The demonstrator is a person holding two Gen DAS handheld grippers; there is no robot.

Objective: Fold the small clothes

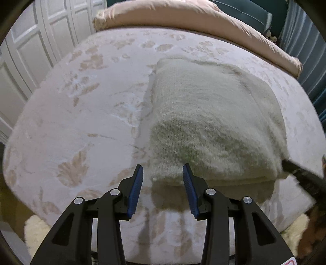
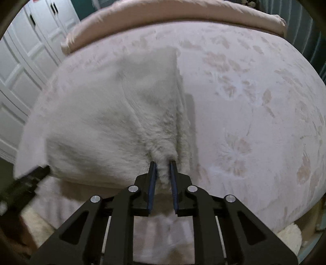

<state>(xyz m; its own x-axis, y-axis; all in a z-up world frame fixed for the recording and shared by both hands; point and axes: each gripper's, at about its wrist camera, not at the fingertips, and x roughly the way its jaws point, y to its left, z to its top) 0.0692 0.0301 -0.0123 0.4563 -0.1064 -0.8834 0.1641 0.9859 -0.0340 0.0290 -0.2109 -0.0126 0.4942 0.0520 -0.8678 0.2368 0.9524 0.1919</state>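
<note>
A fluffy cream knitted garment lies folded on the bed, raised at its near edge. My left gripper is open, its blue-padded jaws standing either side of the garment's near left corner without pinching it. My right gripper is shut on a bunched near corner of the same garment, lifting it slightly. The right gripper shows at the right edge of the left wrist view, and the left gripper at the left edge of the right wrist view.
The bed has a pale pink cover with a leaf pattern. A peach quilt lies rolled along the far side. White panelled wardrobe doors stand left. A fluffy cream rug lies on the floor below the bed's near edge.
</note>
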